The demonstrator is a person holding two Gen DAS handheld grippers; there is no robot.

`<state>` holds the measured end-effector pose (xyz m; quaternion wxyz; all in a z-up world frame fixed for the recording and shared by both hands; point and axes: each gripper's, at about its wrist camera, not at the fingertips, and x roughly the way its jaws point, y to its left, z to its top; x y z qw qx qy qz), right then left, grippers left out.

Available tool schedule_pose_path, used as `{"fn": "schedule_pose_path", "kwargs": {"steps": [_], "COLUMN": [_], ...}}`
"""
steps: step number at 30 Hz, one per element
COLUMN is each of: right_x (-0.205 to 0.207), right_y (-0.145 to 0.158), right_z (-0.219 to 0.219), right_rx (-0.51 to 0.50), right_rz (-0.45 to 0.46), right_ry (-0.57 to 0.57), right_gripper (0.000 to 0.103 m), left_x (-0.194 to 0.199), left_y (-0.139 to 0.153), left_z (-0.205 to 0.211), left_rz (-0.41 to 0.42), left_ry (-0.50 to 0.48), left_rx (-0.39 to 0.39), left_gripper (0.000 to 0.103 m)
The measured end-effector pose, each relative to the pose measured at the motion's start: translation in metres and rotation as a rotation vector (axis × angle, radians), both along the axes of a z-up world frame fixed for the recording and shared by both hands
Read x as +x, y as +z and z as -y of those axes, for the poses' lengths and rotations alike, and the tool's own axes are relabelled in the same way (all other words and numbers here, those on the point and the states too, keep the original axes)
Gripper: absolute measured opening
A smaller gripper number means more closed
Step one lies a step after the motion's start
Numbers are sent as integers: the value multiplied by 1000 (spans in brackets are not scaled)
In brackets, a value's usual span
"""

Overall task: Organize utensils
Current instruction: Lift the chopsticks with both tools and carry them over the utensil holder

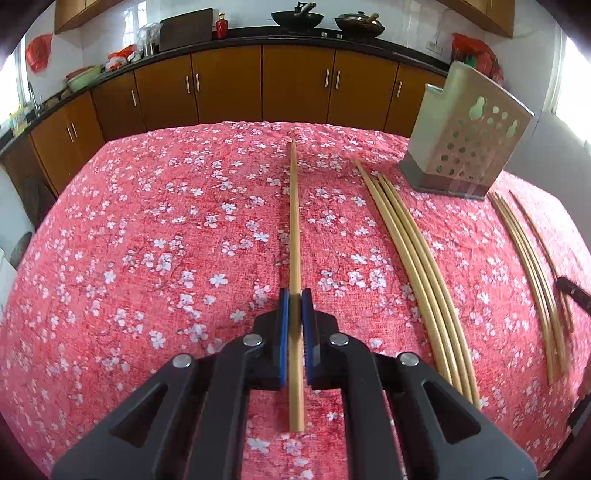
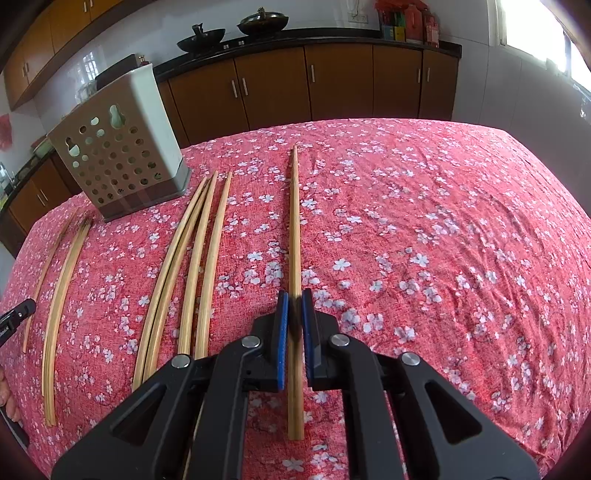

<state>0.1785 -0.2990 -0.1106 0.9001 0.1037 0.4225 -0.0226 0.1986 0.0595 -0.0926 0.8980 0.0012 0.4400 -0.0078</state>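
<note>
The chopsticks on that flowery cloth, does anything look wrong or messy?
Nothing looks broken or spilled. The odd part: the perforated holder shows no chopsticks sticking out, while loose chopsticks lie in rows on the tablecloth beside it. Each gripper, left and right, is closed on a chopstick; their curve is lens distortion.

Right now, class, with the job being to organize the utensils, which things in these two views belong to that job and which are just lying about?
Belong to the job:
- chopstick in the left gripper
- chopstick in the right gripper
- loose chopsticks on the tablecloth
- perforated holder

Just lying about:
- woks on the counter
- red bottle
- cupboards
</note>
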Motion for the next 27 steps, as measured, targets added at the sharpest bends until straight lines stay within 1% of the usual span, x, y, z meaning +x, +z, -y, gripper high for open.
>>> {"fn": "schedule_pose_path", "kwargs": {"steps": [2,6,13,17,21,27], "right_x": [-5,-16,-29,-31,-27,-14], "right_y": [9,34,77,98,112,128], "right_z": [2,10,21,24,24,22], "right_rx": [11,22,34,40,33,26], "right_rz": [32,108,242,307,350,390], "right_ry": [-4,-15,-42,-53,-51,-49], "right_gripper": [8,8,8,8,8,7], "left_x": [-3,-13,-28,-30,-22,-5], "left_y": [5,29,94,129,152,175], "left_z": [-2,-8,-11,-12,-11,-14], "left_rz": [6,73,251,341,387,414], "left_ry": [5,12,22,39,51,52], "left_rx": [-9,-23,-38,-63,-70,-70], "left_gripper": [8,8,8,8,8,7]}}
